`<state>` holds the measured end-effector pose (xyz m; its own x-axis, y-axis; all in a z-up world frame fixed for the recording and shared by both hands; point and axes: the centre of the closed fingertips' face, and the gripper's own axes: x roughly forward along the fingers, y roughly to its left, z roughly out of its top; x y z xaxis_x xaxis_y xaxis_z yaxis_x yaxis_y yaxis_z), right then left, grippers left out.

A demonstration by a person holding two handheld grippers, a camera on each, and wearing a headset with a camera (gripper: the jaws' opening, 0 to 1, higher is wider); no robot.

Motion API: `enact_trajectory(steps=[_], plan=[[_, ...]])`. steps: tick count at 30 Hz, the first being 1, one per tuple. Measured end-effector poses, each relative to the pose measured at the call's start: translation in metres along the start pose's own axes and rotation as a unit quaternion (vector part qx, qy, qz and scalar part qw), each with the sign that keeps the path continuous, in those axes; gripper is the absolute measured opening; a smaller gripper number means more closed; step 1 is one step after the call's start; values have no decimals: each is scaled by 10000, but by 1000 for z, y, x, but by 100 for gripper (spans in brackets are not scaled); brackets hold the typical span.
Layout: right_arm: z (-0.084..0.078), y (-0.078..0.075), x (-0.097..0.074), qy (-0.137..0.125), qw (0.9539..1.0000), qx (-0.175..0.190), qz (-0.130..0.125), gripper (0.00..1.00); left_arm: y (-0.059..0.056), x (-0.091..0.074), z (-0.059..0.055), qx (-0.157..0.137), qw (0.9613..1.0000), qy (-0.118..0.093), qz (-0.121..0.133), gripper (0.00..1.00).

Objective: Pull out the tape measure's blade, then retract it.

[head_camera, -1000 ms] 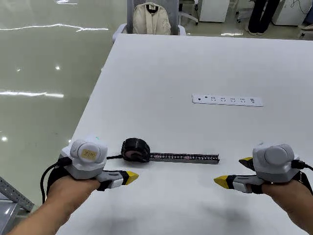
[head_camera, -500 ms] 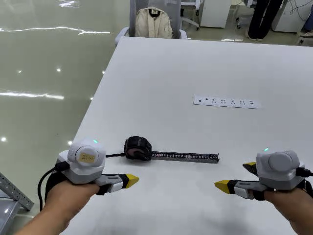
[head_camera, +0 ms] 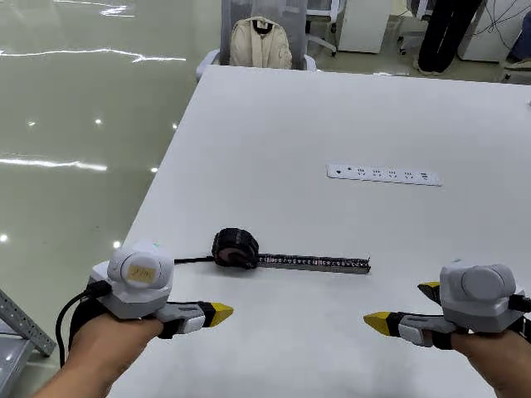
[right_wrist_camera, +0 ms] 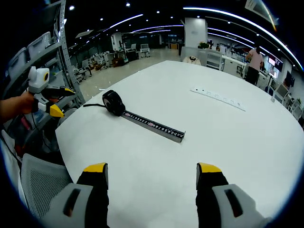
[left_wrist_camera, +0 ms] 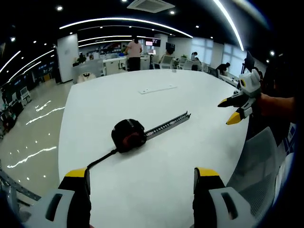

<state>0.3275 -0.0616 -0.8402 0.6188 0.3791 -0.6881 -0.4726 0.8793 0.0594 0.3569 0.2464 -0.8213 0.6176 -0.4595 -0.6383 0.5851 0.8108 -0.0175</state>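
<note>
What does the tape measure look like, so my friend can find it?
Start at the big white table. Near its left front edge sits the tape measure, a round black case with a dark blade stretched out. The power strip farther back is white and flat.

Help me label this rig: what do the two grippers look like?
The left gripper has a pale grey body with a rounded dome, a yellowish label, dark fingers tipped yellow, and a black cable. The right gripper has the same build and colours.

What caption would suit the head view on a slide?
Open left gripper and right gripper hover near a tape measure on a white table, blade partly out.
</note>
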Motion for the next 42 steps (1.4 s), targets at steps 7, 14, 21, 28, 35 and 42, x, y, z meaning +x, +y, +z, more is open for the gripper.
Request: enact_trajectory(steps=[7,14,21,28,35,42], plan=[[0,5,-7,-47,10000,51,-52,80,-3,-6,1,9,10000,-19,19,89],[1,13,-21,-144,9997,171,-137,82,-8,-16,0,-27,10000,-51,61,91],[-2,17,-29,-177,9993,255,-185,83,-14,-27,-7,-98,9999,-65,102,92],[0,23,-39,-230,9991,279,-212,85,-19,-40,-14,-164,9997,-74,134,93],[1,29,-49,-289,9987,347,-243,87,-19,-54,-16,-228,9995,-126,194,93],[-3,33,-58,-288,9983,430,-275,89,-19,-65,-15,-278,9991,-201,263,94]])
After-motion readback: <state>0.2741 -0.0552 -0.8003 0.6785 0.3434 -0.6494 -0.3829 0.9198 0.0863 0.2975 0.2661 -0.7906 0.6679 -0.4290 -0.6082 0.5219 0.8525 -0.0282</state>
